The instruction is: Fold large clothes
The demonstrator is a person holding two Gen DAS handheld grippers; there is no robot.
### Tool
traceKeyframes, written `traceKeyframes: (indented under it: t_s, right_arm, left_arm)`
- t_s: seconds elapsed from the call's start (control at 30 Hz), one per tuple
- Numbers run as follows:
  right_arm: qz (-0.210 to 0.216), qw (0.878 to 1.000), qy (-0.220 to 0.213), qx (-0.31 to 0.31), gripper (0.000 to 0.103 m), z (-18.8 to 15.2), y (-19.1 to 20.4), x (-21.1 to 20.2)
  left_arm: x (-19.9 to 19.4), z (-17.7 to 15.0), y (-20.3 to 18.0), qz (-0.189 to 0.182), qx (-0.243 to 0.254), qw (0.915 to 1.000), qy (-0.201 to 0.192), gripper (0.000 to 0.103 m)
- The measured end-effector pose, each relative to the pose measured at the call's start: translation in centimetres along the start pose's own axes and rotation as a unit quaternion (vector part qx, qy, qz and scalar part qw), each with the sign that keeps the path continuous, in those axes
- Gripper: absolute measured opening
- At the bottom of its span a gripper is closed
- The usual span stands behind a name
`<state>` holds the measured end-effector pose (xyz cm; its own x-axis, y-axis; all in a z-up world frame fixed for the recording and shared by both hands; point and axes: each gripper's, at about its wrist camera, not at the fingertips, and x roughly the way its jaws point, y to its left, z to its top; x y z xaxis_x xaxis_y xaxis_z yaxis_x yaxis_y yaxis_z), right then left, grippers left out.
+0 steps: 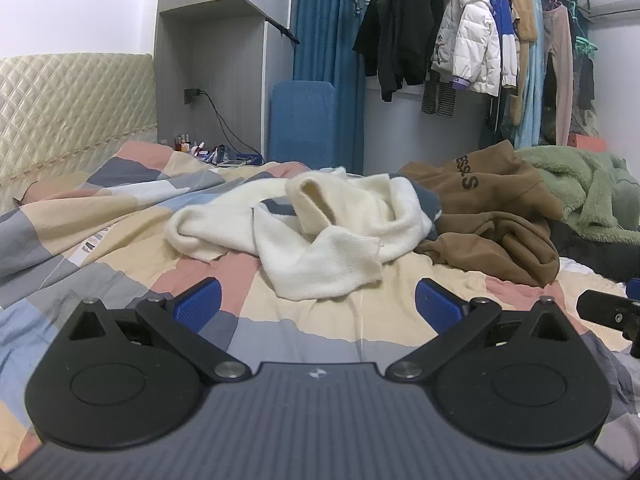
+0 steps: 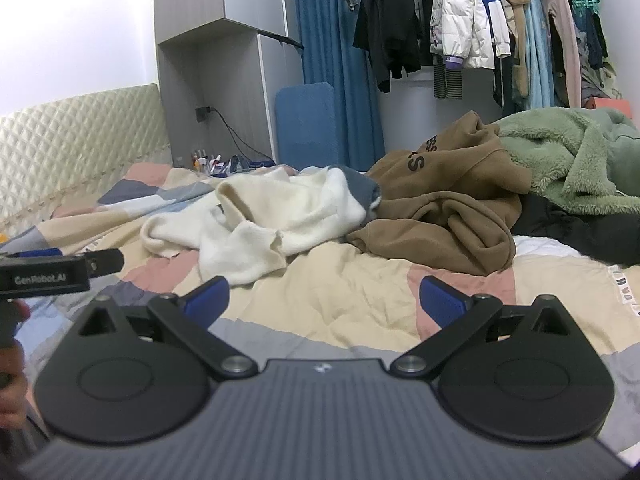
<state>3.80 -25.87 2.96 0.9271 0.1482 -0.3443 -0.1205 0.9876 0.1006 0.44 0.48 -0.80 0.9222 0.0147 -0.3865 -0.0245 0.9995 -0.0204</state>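
Two wrist fisheyes, both low over the bed and facing the clothes rail.

The left wrist view looks forward along the left hand-held gripper (image 1: 318, 300) over the patchwork quilt (image 1: 120, 216), with the white sweater (image 1: 304, 224) near and almost centred. The right wrist view looks the same way along the right hand-held gripper (image 2: 324, 298) from just to the right, so the brown hoodie (image 2: 448, 200) sits nearer its middle. Both share the sweater, hoodie, green fleece (image 2: 568, 156), headboard (image 1: 72, 100), blue curtain (image 1: 320, 32) and hanging clothes (image 1: 468, 40). Each view catches the other gripper at its edge.
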Motion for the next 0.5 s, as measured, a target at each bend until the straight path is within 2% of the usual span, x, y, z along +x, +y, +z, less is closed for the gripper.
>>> traceKeyframes:
  t_s: [0.5]
  right_arm:
    - [-0.001,1.000,0.000,0.004,0.103,0.01,-0.03,0.14]
  left_arm:
    - [-0.09,0.02,0.47,0.001,-0.013,0.9999,-0.005,0.103]
